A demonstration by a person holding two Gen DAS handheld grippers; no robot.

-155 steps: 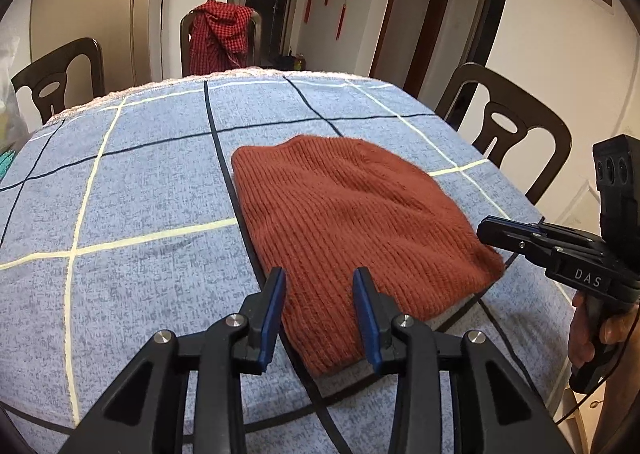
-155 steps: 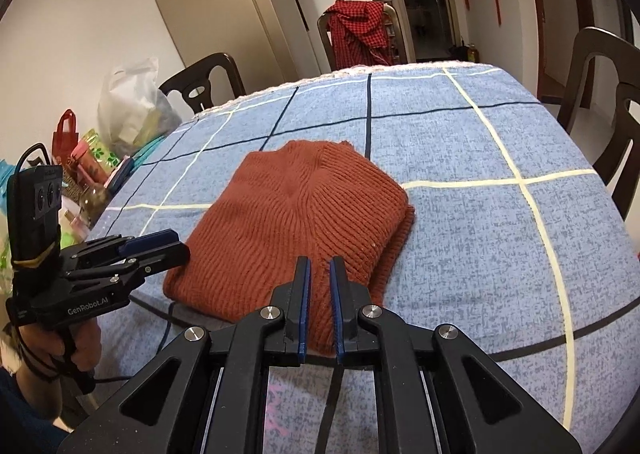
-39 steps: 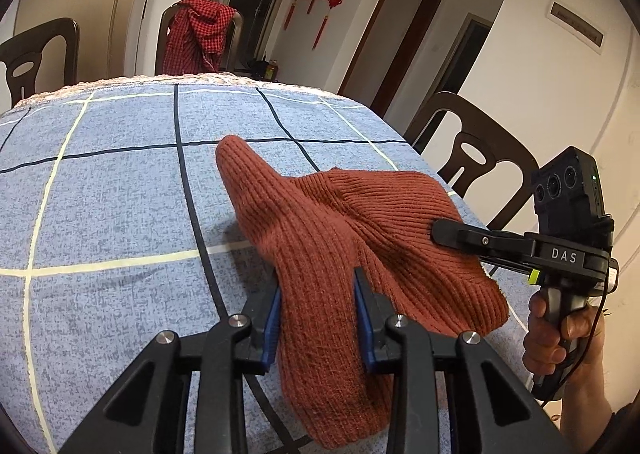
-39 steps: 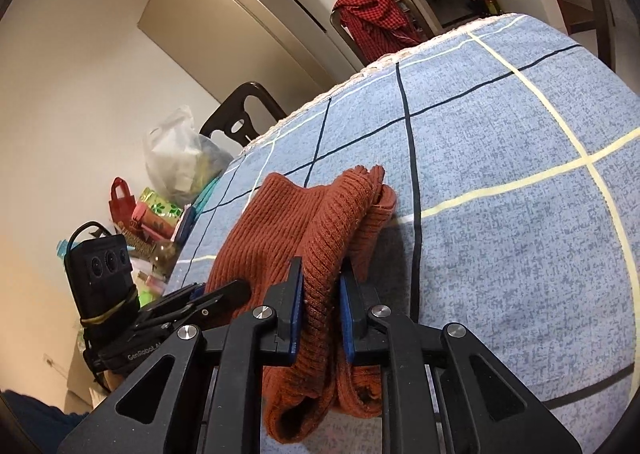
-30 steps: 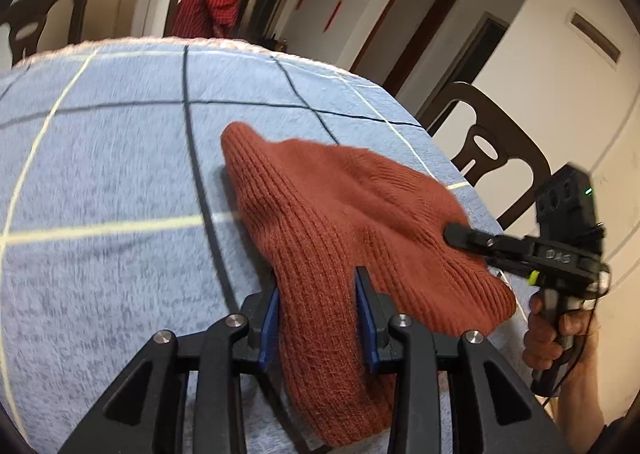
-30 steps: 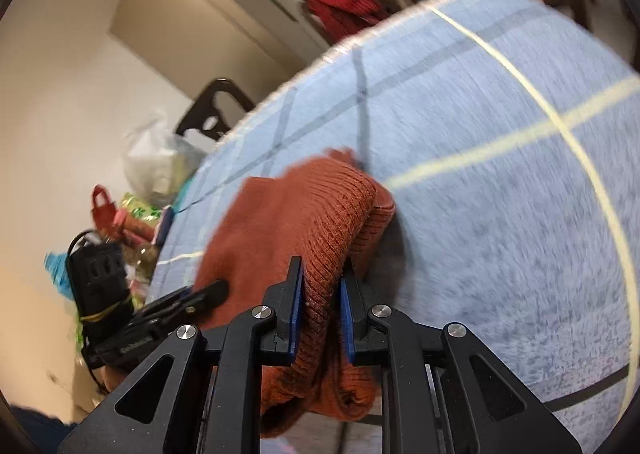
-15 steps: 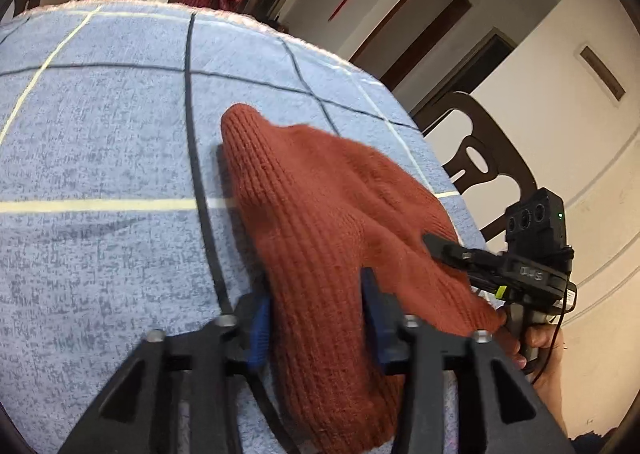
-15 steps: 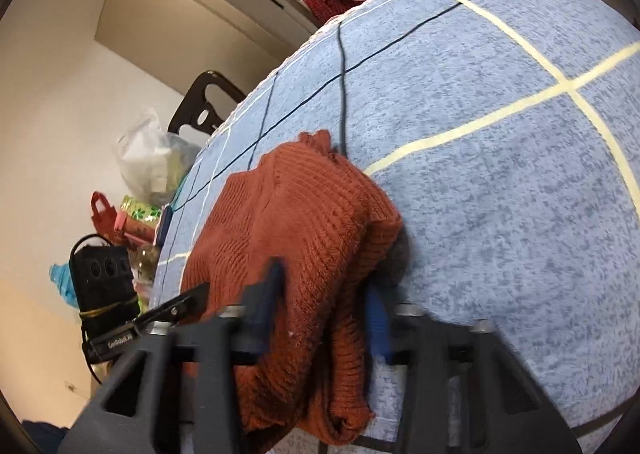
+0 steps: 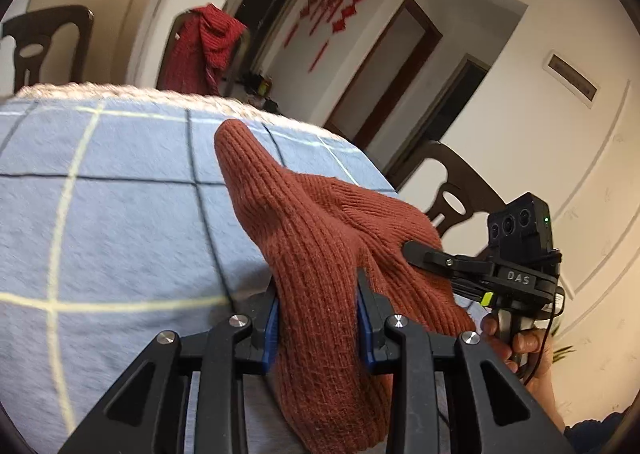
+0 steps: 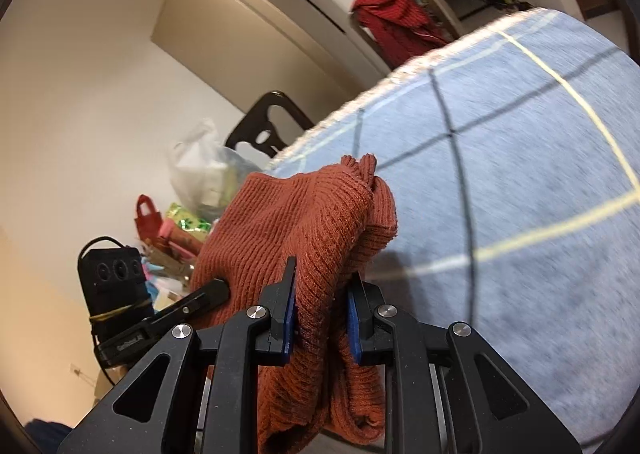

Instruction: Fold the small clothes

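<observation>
A rust-red knitted garment (image 9: 320, 238) is lifted above the blue checked tablecloth (image 9: 112, 222). My left gripper (image 9: 318, 318) is shut on one bunched edge of it, and cloth hangs down below the fingers. My right gripper (image 10: 320, 302) is shut on the other edge of the garment (image 10: 304, 222); it also shows in the left wrist view (image 9: 436, 258) at the garment's right side. The left gripper shows in the right wrist view (image 10: 212, 290) at the garment's left side. The far tip of the garment points away over the table.
Dark wooden chairs stand around the table, one (image 9: 448, 190) at the right and one with a red cloth (image 9: 200, 50) at the far end. Bags and a white plastic sack (image 10: 200, 174) lie beyond the table's left side.
Both grippers have raised the garment off the tablecloth and tilted upward. A second ago it still partly rested on the table.
</observation>
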